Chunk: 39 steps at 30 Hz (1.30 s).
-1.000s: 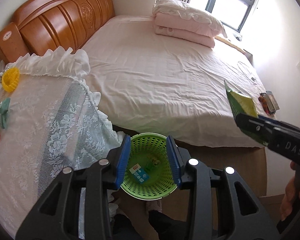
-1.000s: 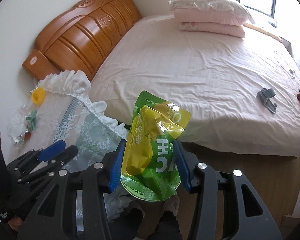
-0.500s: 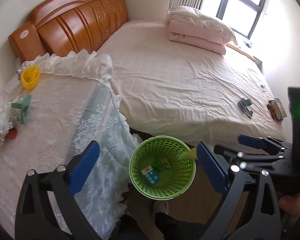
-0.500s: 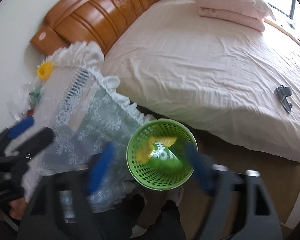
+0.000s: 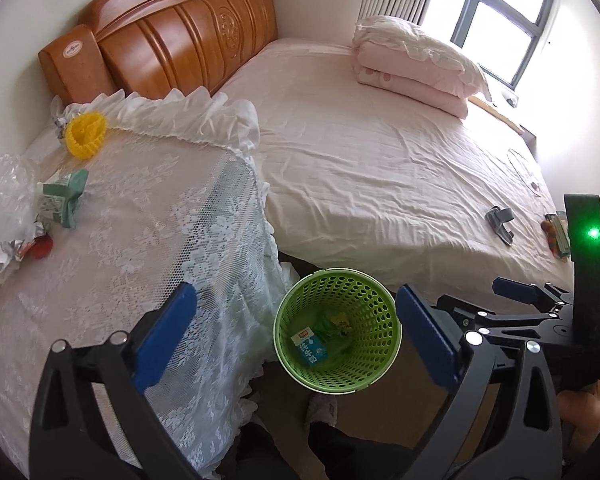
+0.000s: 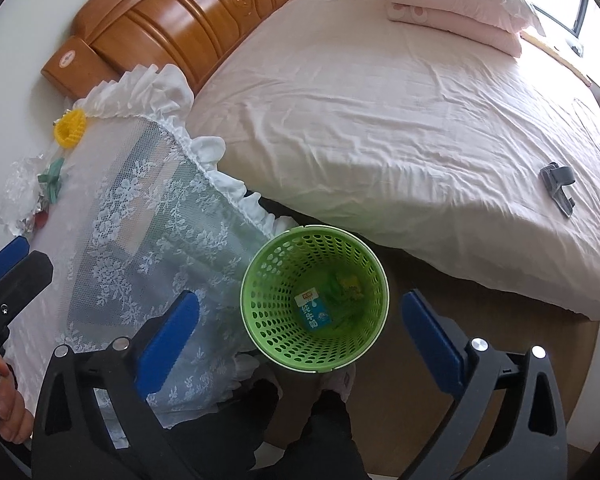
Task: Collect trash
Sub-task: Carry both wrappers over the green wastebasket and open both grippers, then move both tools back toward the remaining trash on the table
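Right gripper [image 6: 300, 320] just let go: the green snack pouch [image 6: 346, 286] it pinched a sec ago now lies in the green basket [image 6: 260, 312] w/ the blue carton [image 6: 314, 310]. Both claws spread wide, empty; left gripper [image 5: 296, 330] too. Wrappers [image 5: 10, 240] on the lace-covered table [image 5: 140, 240] probably next.

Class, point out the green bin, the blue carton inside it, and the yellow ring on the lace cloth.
green bin [image 6: 374, 276], right wrist view, right rim.
blue carton [image 6: 315, 313], right wrist view, printed face.
yellow ring [image 5: 85, 134], left wrist view, ribbed side.
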Motion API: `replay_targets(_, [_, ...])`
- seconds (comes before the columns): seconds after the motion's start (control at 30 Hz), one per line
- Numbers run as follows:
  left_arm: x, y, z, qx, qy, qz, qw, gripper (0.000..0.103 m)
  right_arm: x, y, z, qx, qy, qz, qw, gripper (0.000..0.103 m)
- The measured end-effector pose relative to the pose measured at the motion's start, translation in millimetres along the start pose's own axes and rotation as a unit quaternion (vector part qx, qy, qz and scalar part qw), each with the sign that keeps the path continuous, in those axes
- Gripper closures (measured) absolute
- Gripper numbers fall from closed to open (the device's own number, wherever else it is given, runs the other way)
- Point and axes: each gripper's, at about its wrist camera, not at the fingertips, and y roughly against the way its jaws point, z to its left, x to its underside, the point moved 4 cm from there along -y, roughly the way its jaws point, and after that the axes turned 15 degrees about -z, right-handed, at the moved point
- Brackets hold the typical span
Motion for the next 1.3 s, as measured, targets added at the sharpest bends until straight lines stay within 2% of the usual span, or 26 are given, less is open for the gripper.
replay_targets(0.3, [1, 9, 23, -0.02, 0.025, -0.006, 0.9995, 0.008, -4, 4, 16, -0.01, 0.013, -0.004, 1.0, 0.003])
replay_targets(0.57, [0, 34, 69, -0.064, 0.065, -0.032, 0.9953, 0.008, -27, 12, 74, -0.052, 0.052, -0.023, 0.997, 0.003])
replay_targets(0.77, [7, 66, 117, -0.121, 0.104, -0.057, 0.9855, 0.008, -44, 21, 137, -0.107, 0.099, -0.046, 0.988, 0.003])
replay_targets(0.97, [21, 88, 157, -0.164, 0.146, -0.066, 0.9734, 0.008, -41, 18, 190, -0.149, 0.15, -0.038, 0.977, 0.003])
replay_targets(1.13, [33, 99, 185, -0.19, 0.176, -0.067, 0.9636, 0.008, -32, 13, 219, -0.169, 0.179, -0.026, 0.969, 0.003])
replay_targets(1.3, [34, 101, 204, -0.206, 0.176, -0.07, 0.9601, 0.008, -27, 9, 231, -0.173, 0.189, -0.019, 0.966, 0.002])
